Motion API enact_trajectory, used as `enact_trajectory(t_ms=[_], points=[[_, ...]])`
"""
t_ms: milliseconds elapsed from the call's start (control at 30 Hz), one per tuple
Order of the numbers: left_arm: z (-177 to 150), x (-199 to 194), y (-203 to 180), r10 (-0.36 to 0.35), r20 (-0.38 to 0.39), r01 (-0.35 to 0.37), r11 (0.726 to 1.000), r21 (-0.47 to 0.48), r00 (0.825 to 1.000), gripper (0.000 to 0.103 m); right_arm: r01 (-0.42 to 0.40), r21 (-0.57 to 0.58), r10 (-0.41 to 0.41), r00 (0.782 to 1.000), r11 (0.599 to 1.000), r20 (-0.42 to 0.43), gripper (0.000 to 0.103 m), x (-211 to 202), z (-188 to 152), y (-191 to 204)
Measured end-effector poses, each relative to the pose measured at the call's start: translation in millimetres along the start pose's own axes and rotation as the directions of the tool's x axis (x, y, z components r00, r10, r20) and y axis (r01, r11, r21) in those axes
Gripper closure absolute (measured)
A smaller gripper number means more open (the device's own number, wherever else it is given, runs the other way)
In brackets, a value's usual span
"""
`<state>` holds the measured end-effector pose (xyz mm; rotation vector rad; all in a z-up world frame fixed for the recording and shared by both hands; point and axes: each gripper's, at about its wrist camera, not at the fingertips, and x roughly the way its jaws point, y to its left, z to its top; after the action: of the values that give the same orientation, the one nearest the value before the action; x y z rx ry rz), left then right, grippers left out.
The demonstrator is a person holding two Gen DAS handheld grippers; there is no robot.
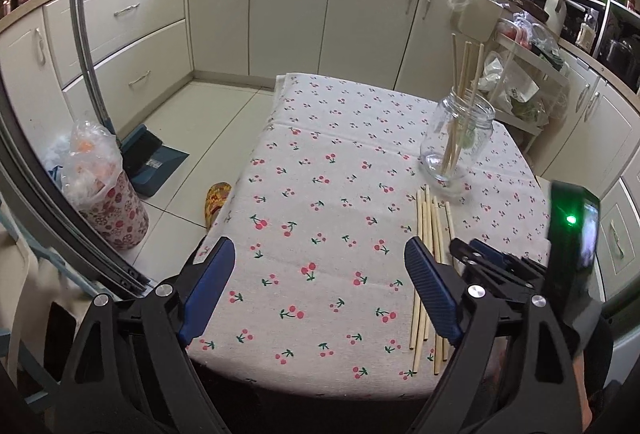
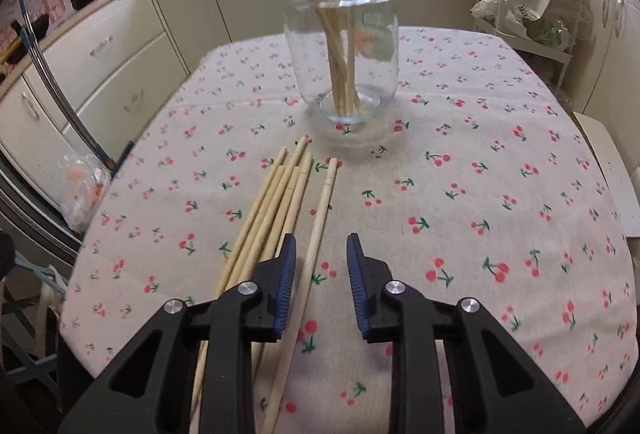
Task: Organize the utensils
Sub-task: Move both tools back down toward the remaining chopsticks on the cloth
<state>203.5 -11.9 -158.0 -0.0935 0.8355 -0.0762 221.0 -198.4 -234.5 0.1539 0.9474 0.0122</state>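
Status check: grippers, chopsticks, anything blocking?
Left gripper open, empty. Right gripper open astride single chopstick, not clamped. Loose chopsticks on tablecloth; others in jar. Nothing blocking.

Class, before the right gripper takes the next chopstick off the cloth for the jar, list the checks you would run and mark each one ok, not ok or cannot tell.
1. Single chopstick lies apart from the bundle: ok.
2. Right gripper straddles that chopstick, jaws open: ok.
3. Pads touching the chopstick: not ok, gaps show on both sides.
4. Jar upright with room at its mouth: ok.
5. Left gripper open, empty, clear of the jar: ok.
6. Right gripper's height above the cloth: cannot tell.
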Motion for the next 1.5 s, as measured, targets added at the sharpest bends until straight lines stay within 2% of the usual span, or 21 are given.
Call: enact_trajectory(t_ms=[100,167,233,400,667,900,1100,1367,1500], points=[[2.4,12.8,-10.0,-0.015,-0.019,0.016,0.999,0.029,1.0,0.02,0.025,-0.068,-0.025,1.0,0.997,0.0,0.079,0.7,0.1,3.7],[4.5,24.1,-18.7,-0.02,-0.028,0.021,0.998,0.053,0.999,0.019,0.033,-0.091,-0.033,0.999,0.995,-0.002,0.087,-1.6,-1.8,0.0],[8.2,40.9,-29.2,-0.031,-0.043,0.034,0.997,0.074,0.999,0.019,0.043,-0.107,-0.043,0.999,0.993,0.001,0.09,-5.7,-5.4,-8.9],[15.2,84.8,-58.6,-0.049,-0.09,0.061,0.99,0.131,0.995,0.019,0.035,-0.093,-0.035,0.999,0.995,0.009,0.09,-14.1,-10.8,-34.1],[19.8,130.6,-89.9,0.01,-0.134,0.019,0.976,0.216,0.991,0.02,-0.013,-0.057,0.014,1.0,0.998,0.019,0.09,-16.4,-12.3,-43.4],[19.4,149.0,-94.8,0.076,-0.157,-0.033,0.966,0.257,0.985,0.02,-0.03,-0.045,0.031,0.999,0.999,0.023,0.089,-16.1,-12.7,-45.0],[17.2,151.2,-97.2,0.068,-0.16,-0.023,0.964,0.264,0.985,0.02,-0.035,-0.042,0.036,0.999,0.999,0.026,0.086,-14.7,-11.8,-44.1],[15.5,147.0,-92.4,0.108,-0.155,-0.06,0.957,0.283,0.982,0.02,-0.041,-0.06,0.042,0.999,0.997,0.015,0.086,-14.1,-10.0,-41.1],[19.0,152.1,-93.6,0.105,-0.156,-0.056,0.955,0.29,0.982,0.02,-0.029,-0.008,0.03,0.999,1.0,0.014,0.086,-11.6,-3.5,-51.8]])
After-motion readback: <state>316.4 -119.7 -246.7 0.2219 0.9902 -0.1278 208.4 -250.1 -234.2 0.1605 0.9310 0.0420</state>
